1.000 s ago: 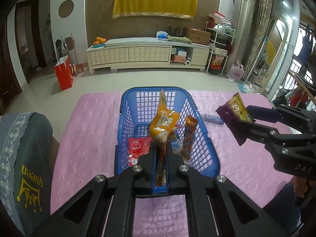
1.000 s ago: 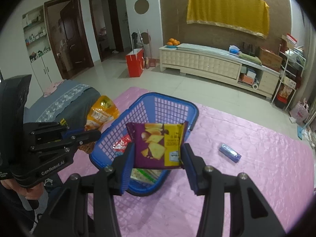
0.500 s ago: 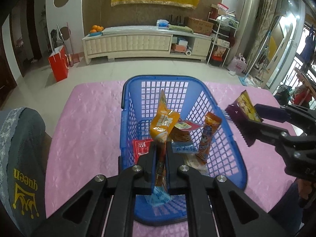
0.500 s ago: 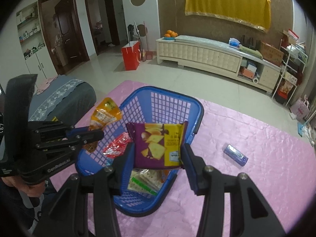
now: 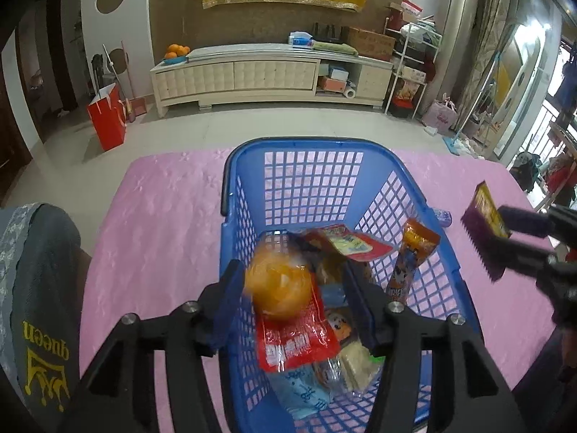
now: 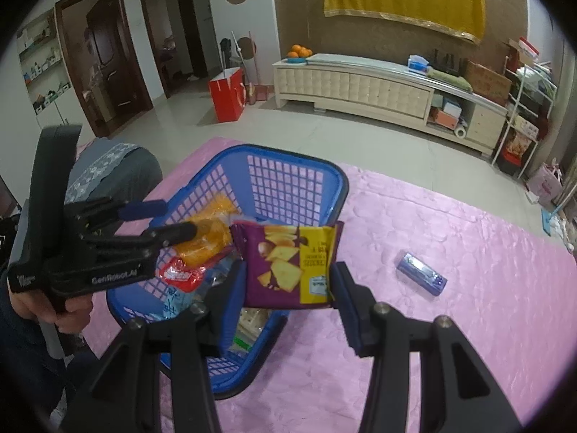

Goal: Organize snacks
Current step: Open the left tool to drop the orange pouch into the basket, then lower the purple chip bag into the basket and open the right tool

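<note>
A blue plastic basket [image 5: 295, 144] stands on the pink tablecloth [image 5: 162, 223] with several snack packets in it. My left gripper [image 5: 294, 274] hangs over the basket's near end and its jaws are opening. An orange snack packet [image 5: 279, 287], blurred, is loose between them above a red packet [image 5: 292, 339]; the pads do not press on it. My right gripper [image 6: 286, 281] is shut on a purple cracker packet [image 6: 288, 263], held upright over the basket's right rim [image 6: 339, 187]. In the right wrist view the left gripper [image 6: 176, 218] has the orange packet [image 6: 209, 241] at its tips.
A small blue packet [image 6: 422, 274] lies on the cloth to the right of the basket. A grey-covered chair [image 5: 39, 288] stands at the table's left edge. Beyond the table are bare floor, a red bag [image 5: 108, 119] and a long cream cabinet [image 5: 252, 72].
The left gripper moved forward and down over the basket, then its jaws parted and let go of the orange packet. The right gripper came slightly closer to the basket, still holding the purple packet.
</note>
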{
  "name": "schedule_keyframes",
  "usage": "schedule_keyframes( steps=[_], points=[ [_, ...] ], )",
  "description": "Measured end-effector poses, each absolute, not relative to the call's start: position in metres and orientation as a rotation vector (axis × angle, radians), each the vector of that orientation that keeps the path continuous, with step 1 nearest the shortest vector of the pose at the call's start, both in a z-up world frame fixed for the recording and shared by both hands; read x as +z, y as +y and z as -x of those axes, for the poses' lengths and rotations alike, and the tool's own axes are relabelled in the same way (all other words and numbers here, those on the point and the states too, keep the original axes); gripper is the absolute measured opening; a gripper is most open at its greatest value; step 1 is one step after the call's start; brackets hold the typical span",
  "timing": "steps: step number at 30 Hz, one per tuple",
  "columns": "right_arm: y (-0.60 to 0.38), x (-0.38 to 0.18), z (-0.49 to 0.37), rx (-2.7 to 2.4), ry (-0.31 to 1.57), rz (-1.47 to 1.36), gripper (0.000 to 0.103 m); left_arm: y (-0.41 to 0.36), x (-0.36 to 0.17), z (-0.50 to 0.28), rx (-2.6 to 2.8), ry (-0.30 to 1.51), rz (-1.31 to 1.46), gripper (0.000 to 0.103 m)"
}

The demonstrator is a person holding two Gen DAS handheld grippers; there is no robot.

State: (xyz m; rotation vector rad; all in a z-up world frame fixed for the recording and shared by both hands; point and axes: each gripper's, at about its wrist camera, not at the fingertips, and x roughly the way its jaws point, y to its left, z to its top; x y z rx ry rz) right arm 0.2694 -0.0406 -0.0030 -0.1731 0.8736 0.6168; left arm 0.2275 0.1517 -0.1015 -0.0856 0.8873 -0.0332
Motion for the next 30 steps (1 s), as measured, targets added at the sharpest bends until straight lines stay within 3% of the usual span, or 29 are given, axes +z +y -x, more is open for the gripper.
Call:
schedule_keyframes(
  steps=[15, 30],
  points=[
    [0.013, 0.022, -0.250, 0.703, 0.835, 0.199, 0.053, 0.192, -0.073, -0.169, 0.032, 0.838, 0.124, 0.059],
    [0.071, -0.021, -0.269, 0.753, 0.919, 0.273, 0.053, 0.226, -0.079, -0.154, 0.097, 0.841, 0.143, 0.059]
  ],
)
